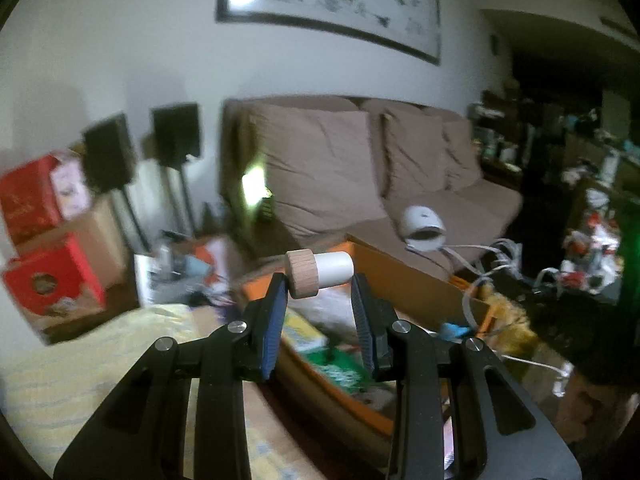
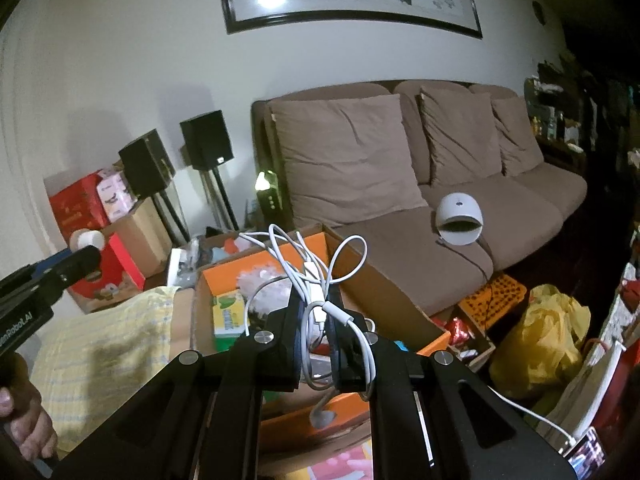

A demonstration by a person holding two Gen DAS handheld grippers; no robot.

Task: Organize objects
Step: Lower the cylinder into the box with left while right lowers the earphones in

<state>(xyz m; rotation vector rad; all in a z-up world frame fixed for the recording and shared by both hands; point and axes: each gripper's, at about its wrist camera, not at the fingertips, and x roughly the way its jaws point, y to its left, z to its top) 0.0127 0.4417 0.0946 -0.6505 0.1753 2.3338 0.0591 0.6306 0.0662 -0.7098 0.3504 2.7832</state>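
The left gripper (image 1: 320, 284) held a small white cylinder with a wooden cap (image 1: 319, 272) crosswise between its part-open jaws, the wooden end against one pad and the white end against the other, raised above the open orange-lined cardboard box (image 1: 404, 280). The right gripper (image 2: 316, 312) had its jaws shut tight on a tangled white charging cable (image 2: 316, 276), whose loops rose above the fingertips while the rest hung down past the jaws toward the box (image 2: 352, 276) underneath. In the right wrist view the box held a green and yellow carton (image 2: 228, 316) at its left side, a white fluffy bundle (image 2: 264, 284) behind it, and other items too hidden by the gripper to tell. A second cardboard box (image 2: 224, 246) just behind held mixed small things, blurred. Further left, red boxes (image 2: 80, 204) and a pink-printed pack (image 2: 116, 194) sat in a brown carton (image 2: 136, 232) below two black speakers (image 2: 206, 140) on stands. A white dome-shaped device (image 2: 458, 216) rested on the brown sofa (image 2: 400, 240) seat, well apart from both grippers. A yellow bag (image 2: 540, 332) lay on the floor at right. A yellow striped cloth (image 2: 100, 344) lay beside the box at left, and a person's hand (image 2: 28, 420) gripped the left tool's handle.
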